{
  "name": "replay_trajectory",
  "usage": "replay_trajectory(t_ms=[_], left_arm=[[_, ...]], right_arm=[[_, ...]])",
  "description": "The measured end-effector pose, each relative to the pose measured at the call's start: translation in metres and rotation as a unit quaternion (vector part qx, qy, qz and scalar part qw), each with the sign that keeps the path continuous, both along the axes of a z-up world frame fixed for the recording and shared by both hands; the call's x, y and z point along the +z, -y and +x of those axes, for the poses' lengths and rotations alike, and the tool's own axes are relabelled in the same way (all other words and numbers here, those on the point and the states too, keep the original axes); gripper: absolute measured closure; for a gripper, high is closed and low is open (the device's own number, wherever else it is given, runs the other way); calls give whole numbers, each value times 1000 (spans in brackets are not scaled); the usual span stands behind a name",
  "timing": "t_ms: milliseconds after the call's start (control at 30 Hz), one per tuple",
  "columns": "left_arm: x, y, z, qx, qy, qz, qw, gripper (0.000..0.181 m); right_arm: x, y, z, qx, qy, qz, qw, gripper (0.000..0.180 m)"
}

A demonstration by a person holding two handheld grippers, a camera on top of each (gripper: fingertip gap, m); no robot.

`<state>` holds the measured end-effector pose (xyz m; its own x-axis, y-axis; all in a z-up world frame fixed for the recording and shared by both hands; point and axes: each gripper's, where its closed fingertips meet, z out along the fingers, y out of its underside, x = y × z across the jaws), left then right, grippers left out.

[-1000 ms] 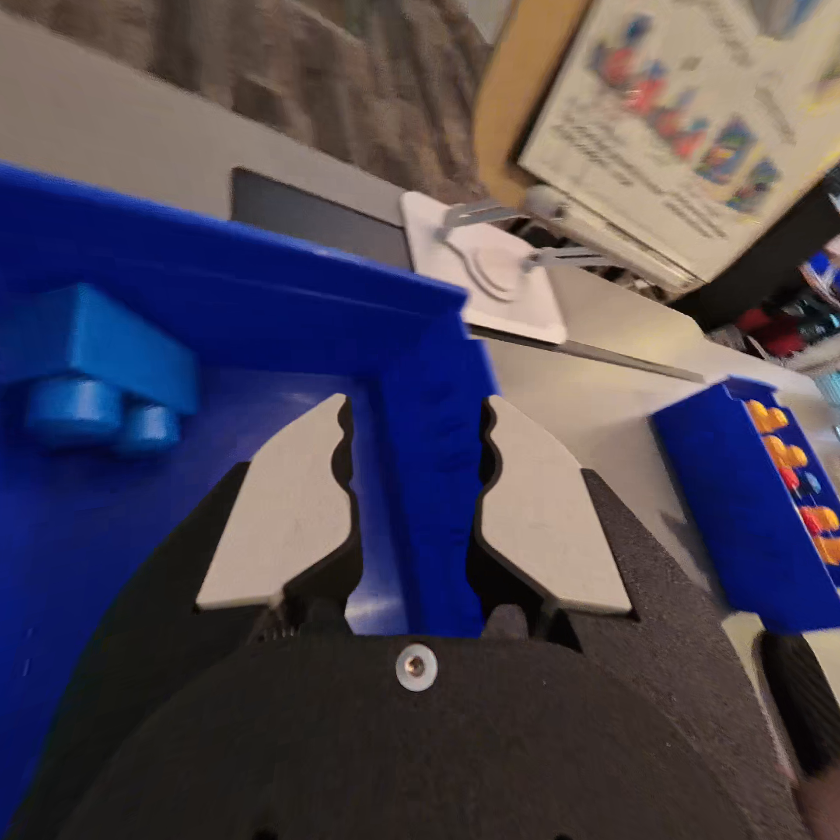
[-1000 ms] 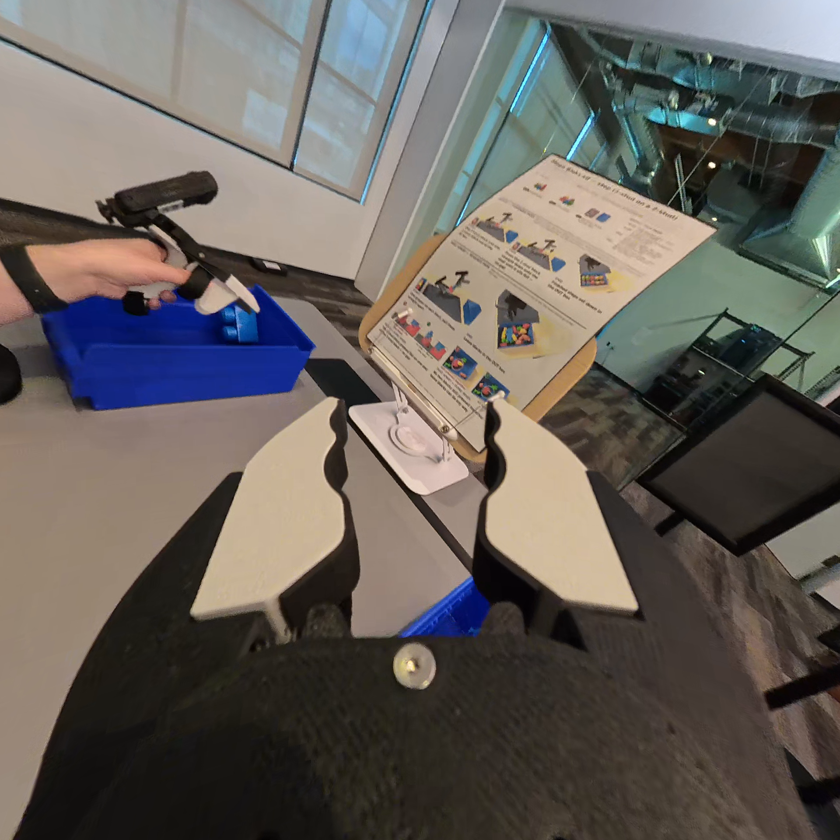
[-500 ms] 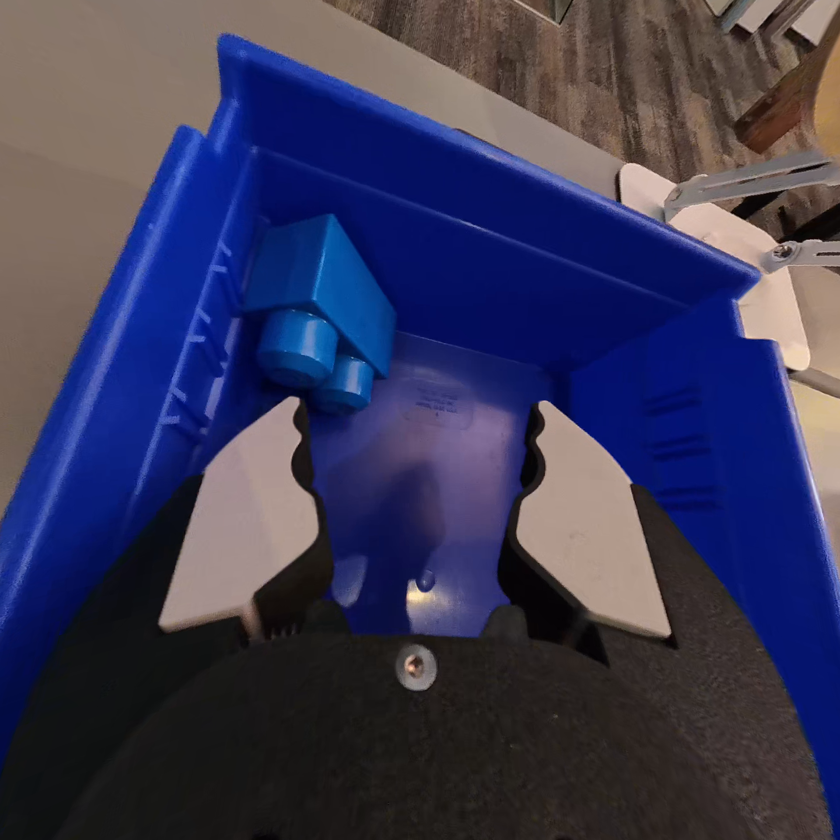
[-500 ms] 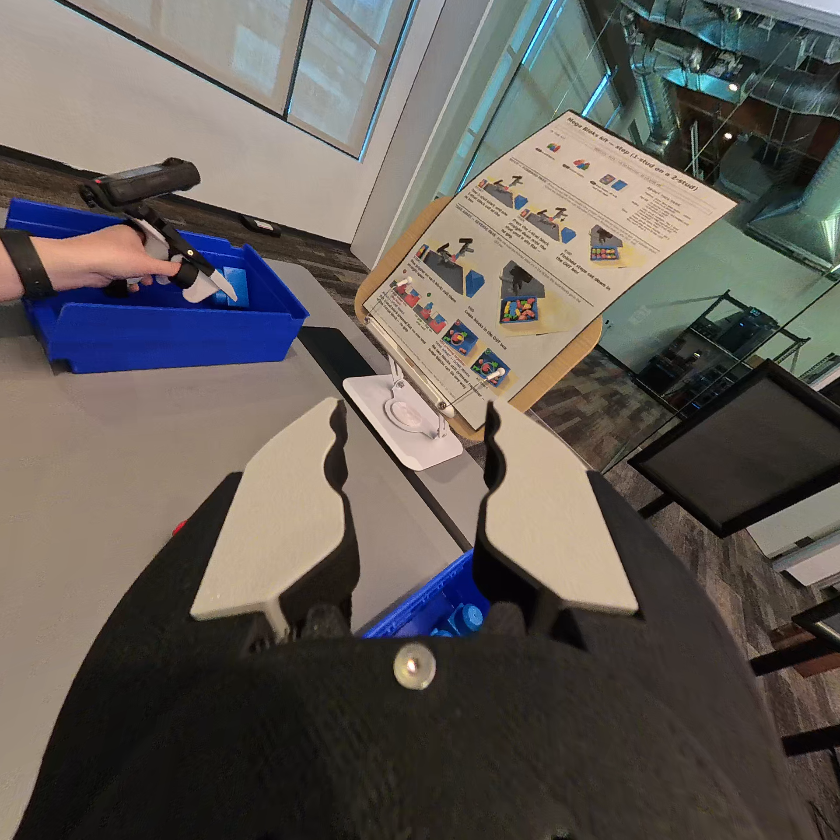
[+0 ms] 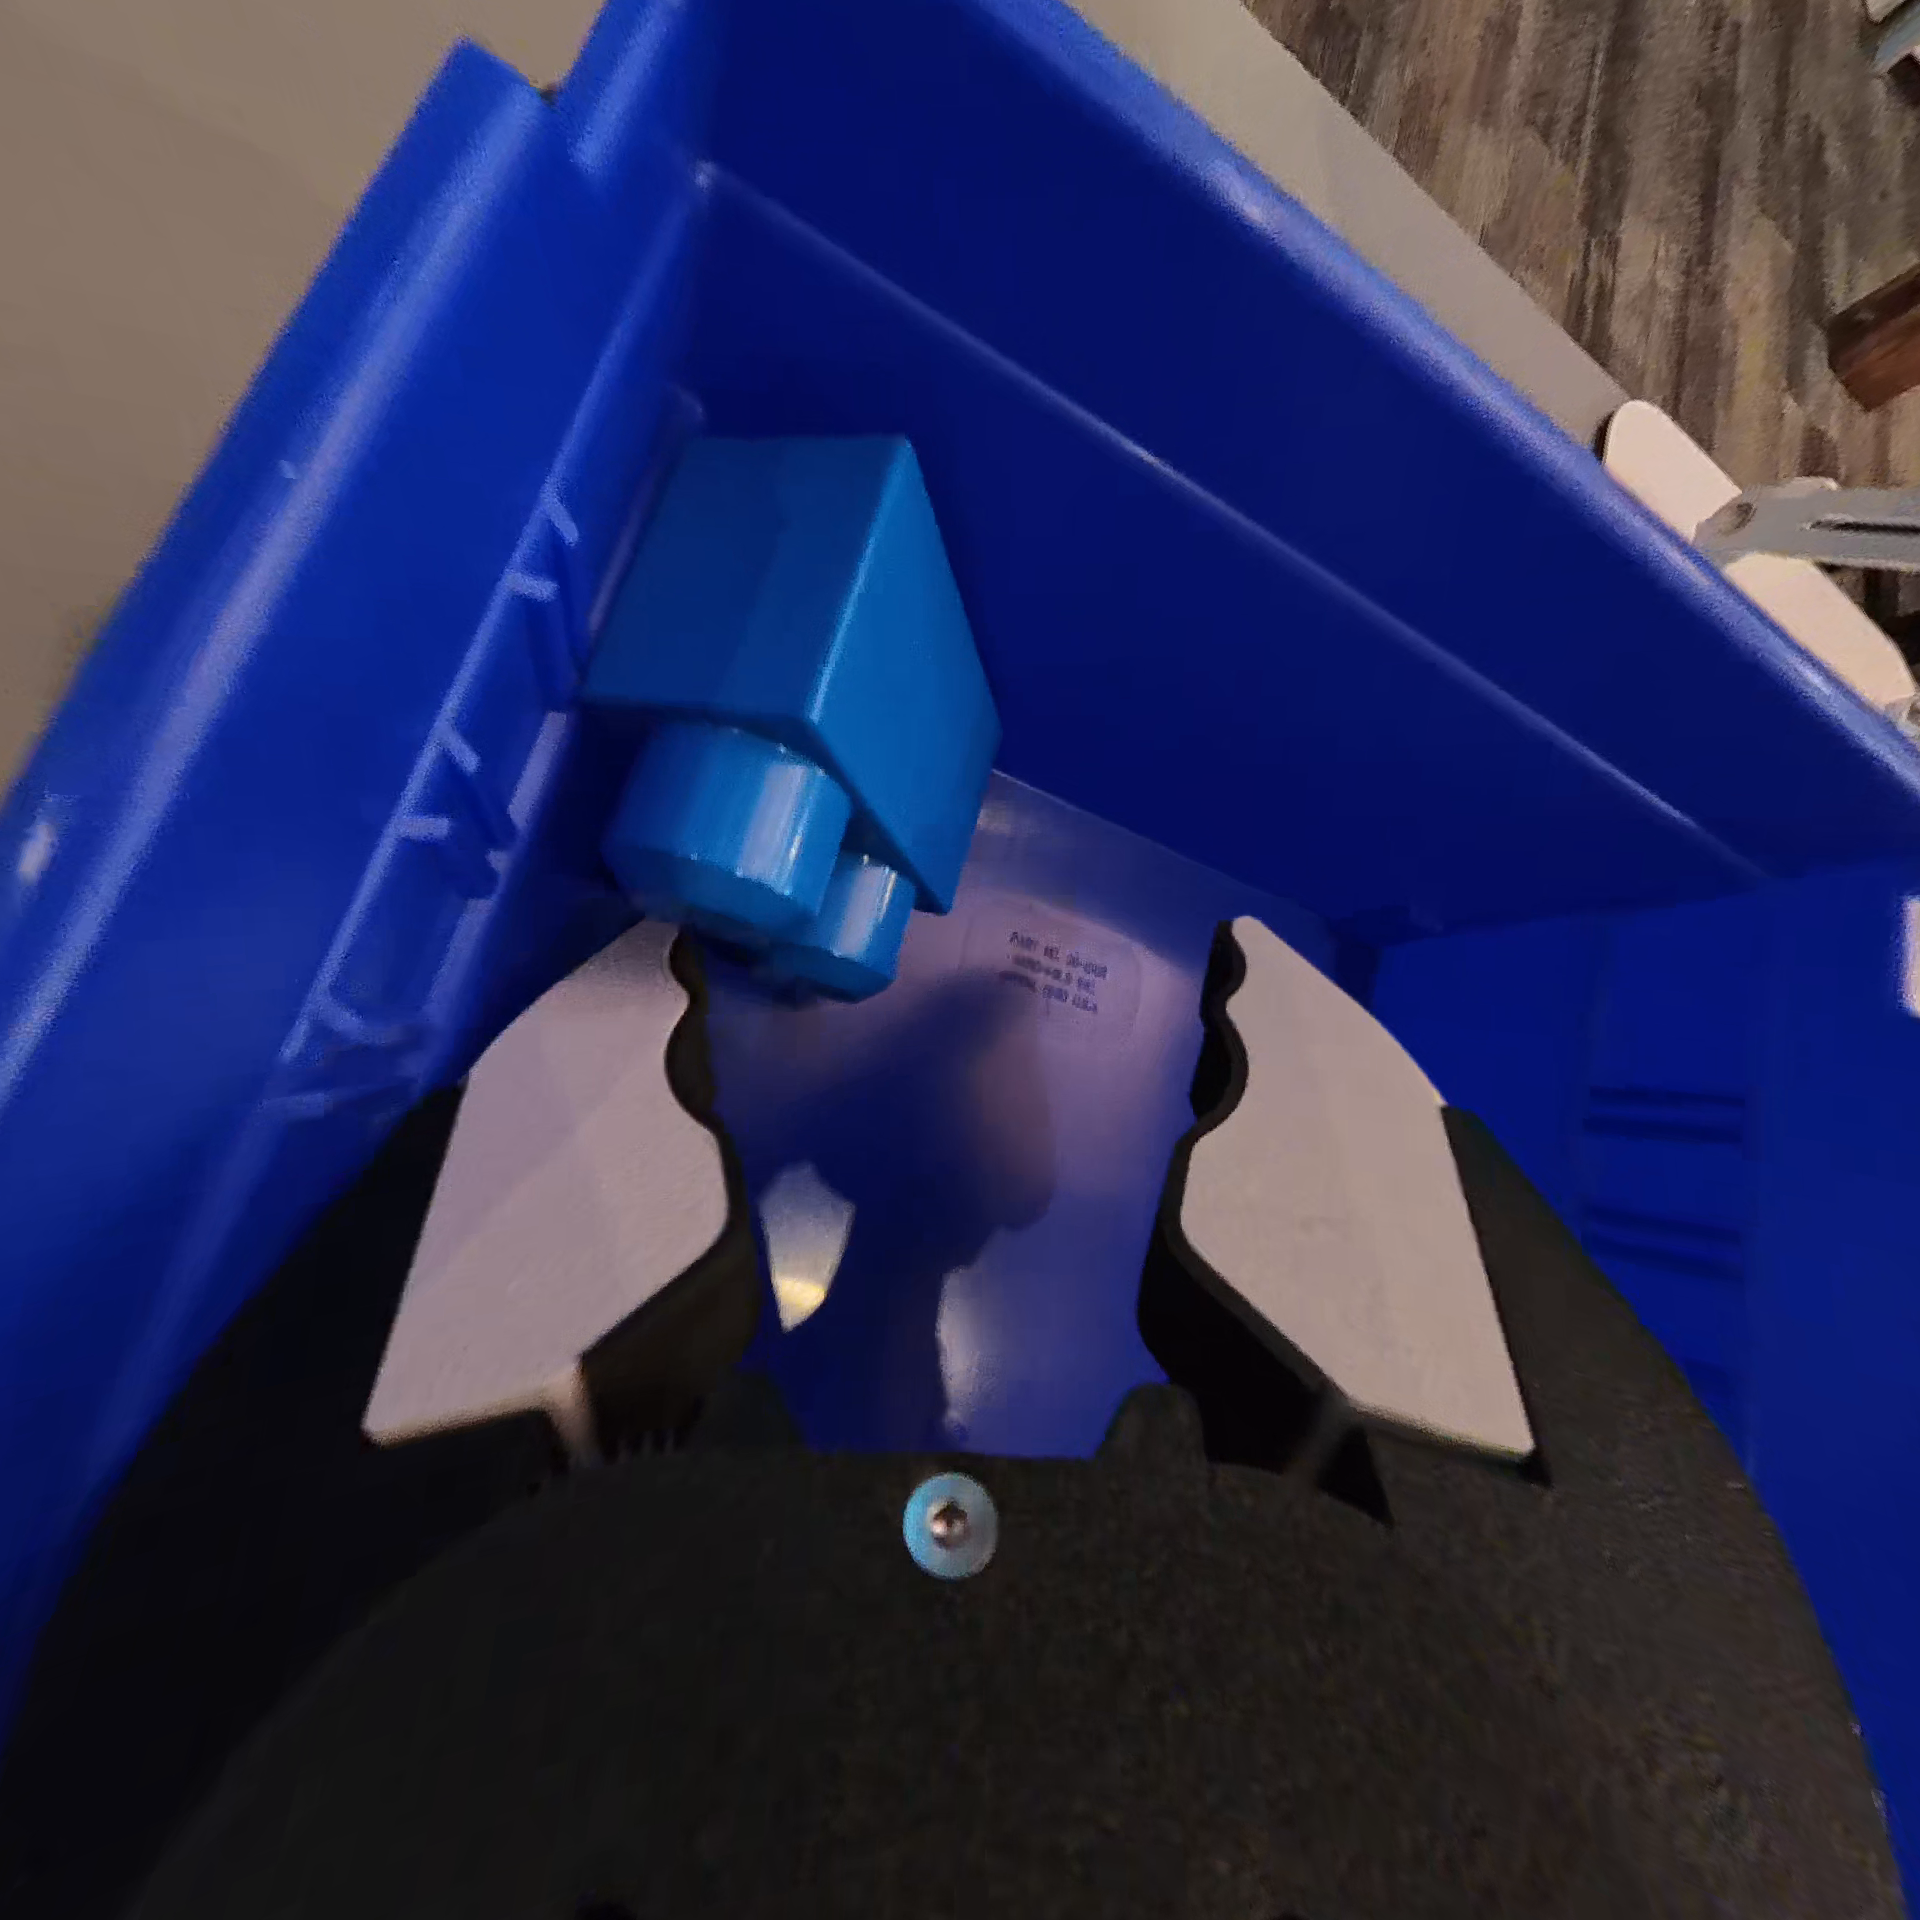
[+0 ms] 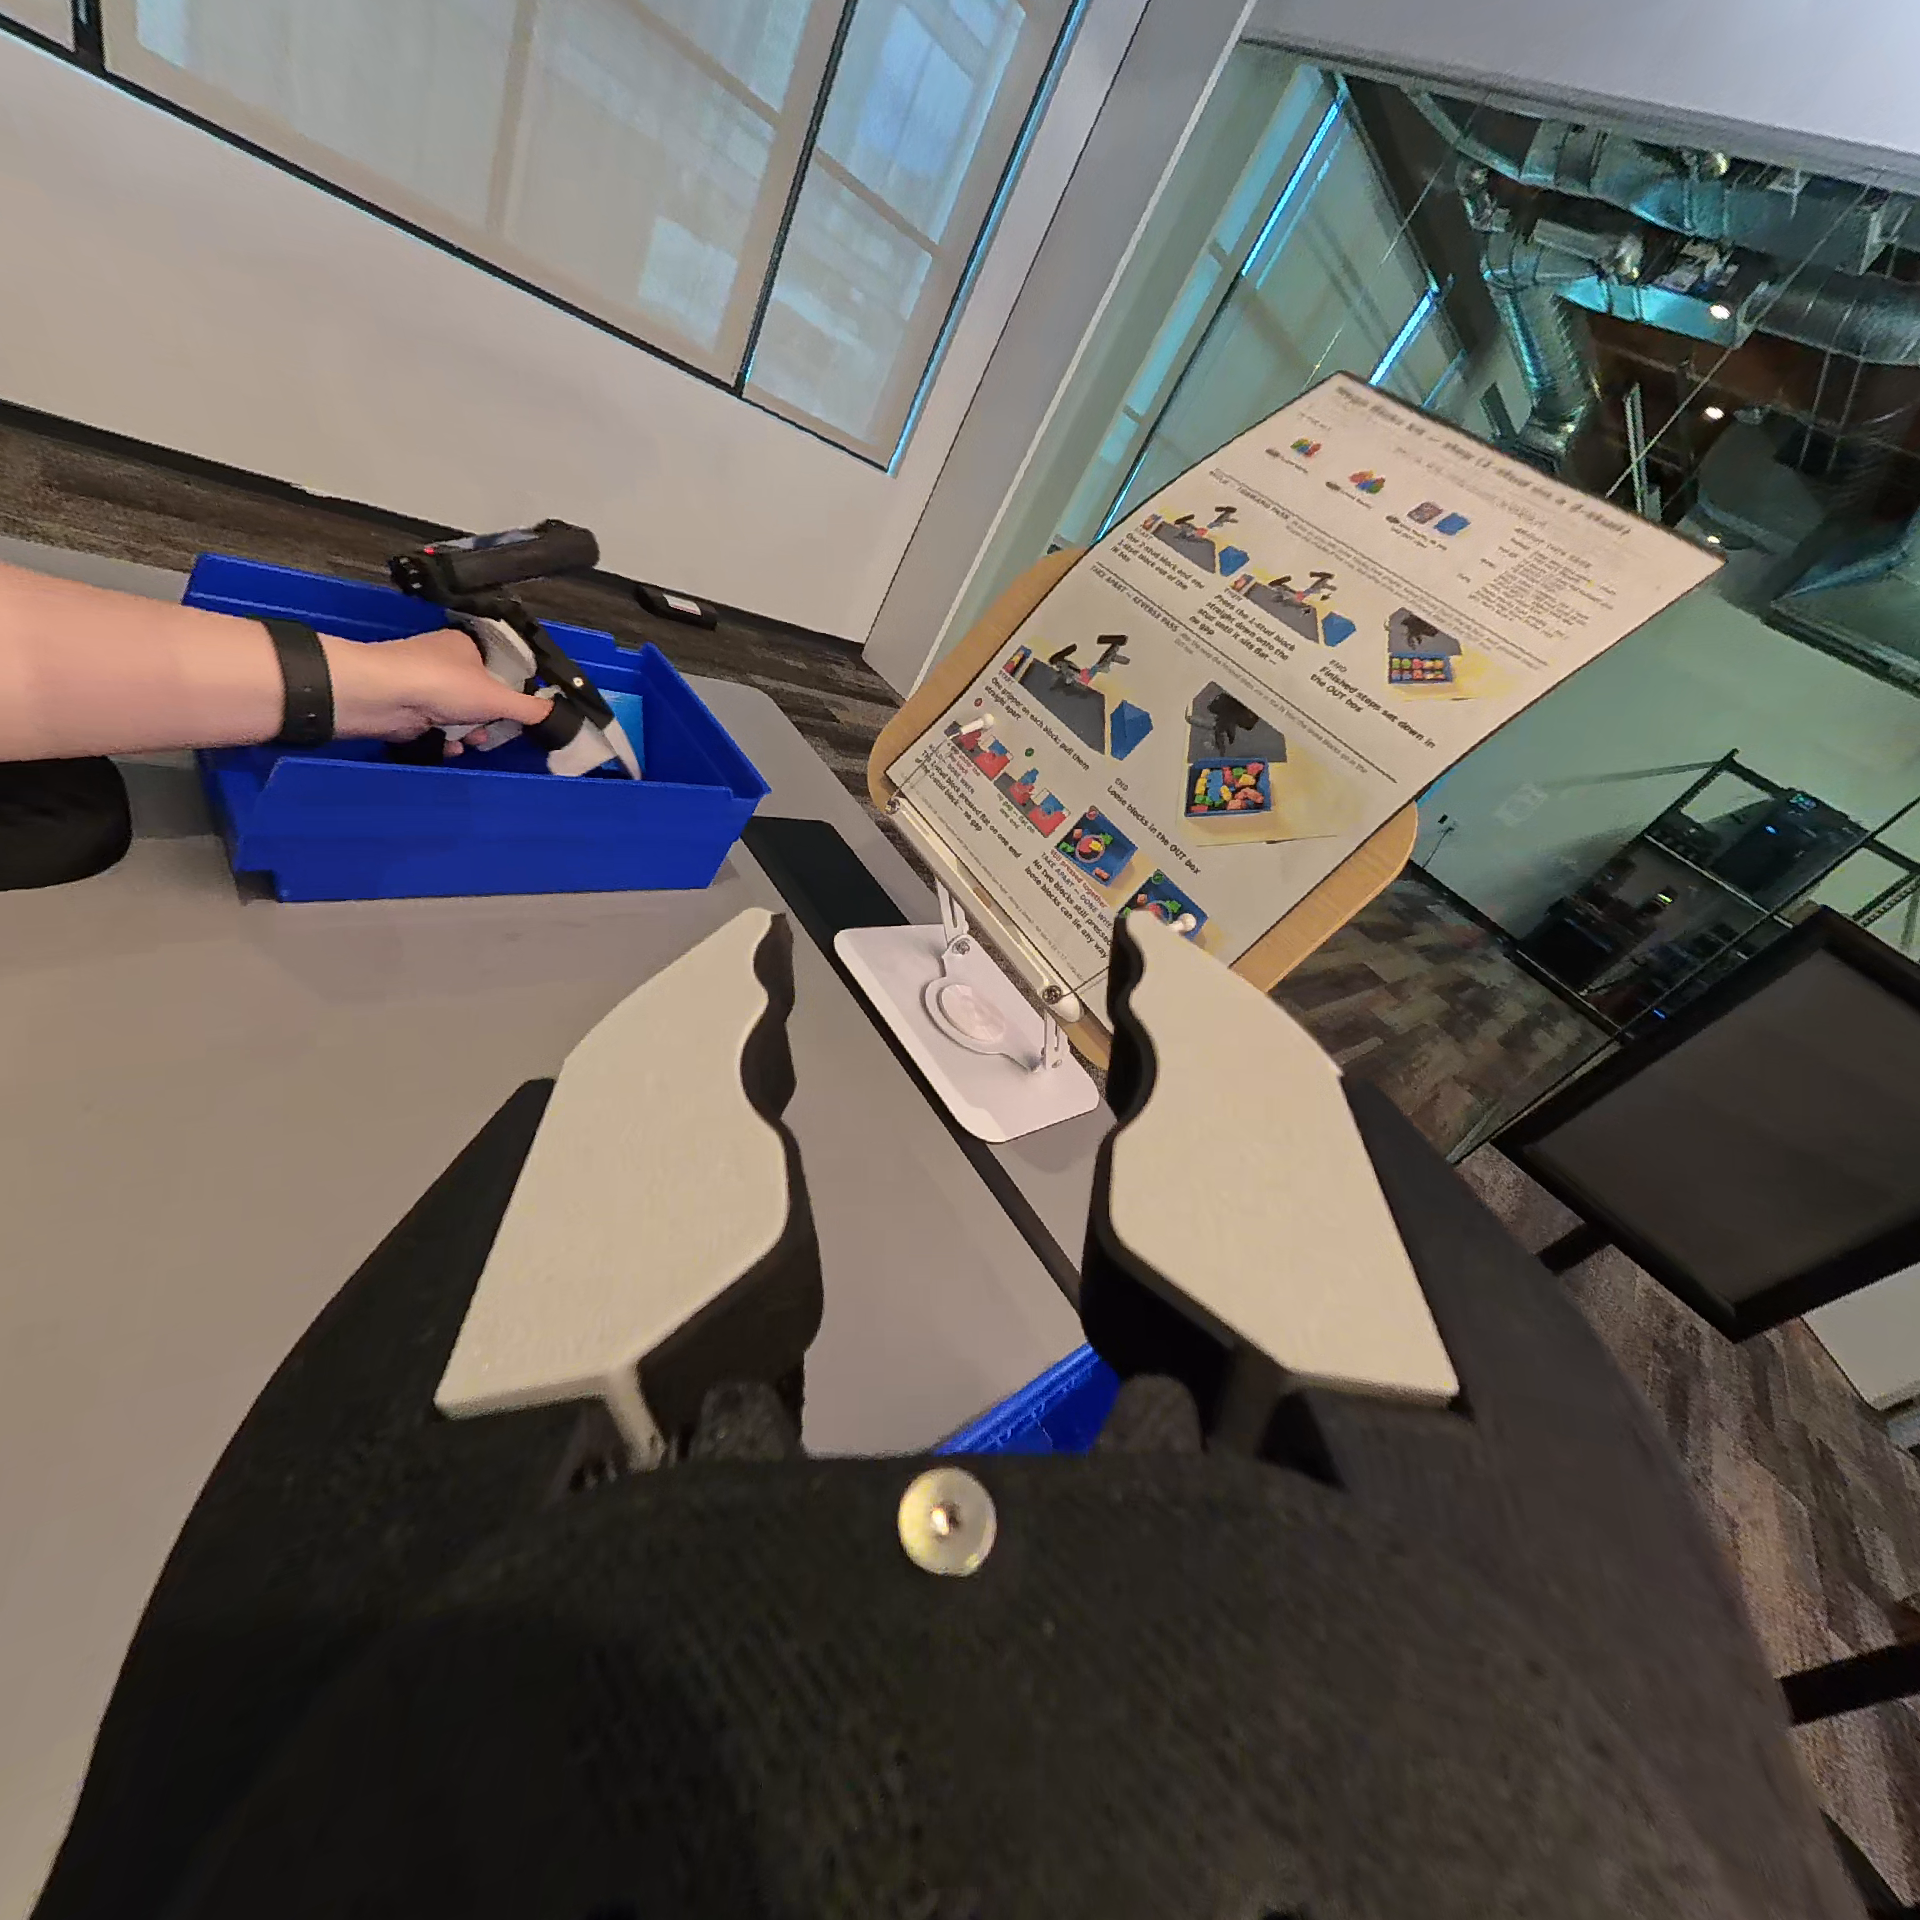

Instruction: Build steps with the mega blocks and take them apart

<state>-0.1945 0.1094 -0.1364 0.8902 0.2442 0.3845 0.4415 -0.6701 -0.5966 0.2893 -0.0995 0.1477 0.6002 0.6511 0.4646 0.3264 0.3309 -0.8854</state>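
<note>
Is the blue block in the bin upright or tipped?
Tipped. The block lies on its side in the bin corner, studs pointing sideways toward the open left gripper.

Dim and smeary inside my left tool's view, bright in my right's.
Ahead of my left fingers the blue bin [image 5: 1195, 540] is blurring; daylight from the windows [image 6: 644, 177] is pouring in, edges bending.

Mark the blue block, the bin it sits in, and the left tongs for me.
blue block [image 5: 831, 623]: left wrist view, on its flat side face.
blue bin [image 5: 1195, 540]: left wrist view, on the far inner wall.
left tongs [image 5: 951, 961]: left wrist view, midway between the open fingertips.
</note>
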Motion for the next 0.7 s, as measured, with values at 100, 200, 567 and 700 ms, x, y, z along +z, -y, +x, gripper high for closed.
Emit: replay_trajectory(t_ms=[100, 200, 567, 700], left_arm=[[3, -9, -1, 20, 23, 15, 999, 92], [5, -18, -2, 39, 38, 35, 998, 94], [0, -27, -20, 58, -6, 57, 997, 141], [6, -22, -5, 27, 54, 66, 996, 143]], right_arm=[[-2, 1, 1, -1, 9, -3, 1000, 121], [-2, 3, 2, -1, 13, -1, 1000, 121], [-9, 13, -5, 24, 35, -9, 999, 121], [-17, 10, -9, 25, 55, -21, 998, 121]])
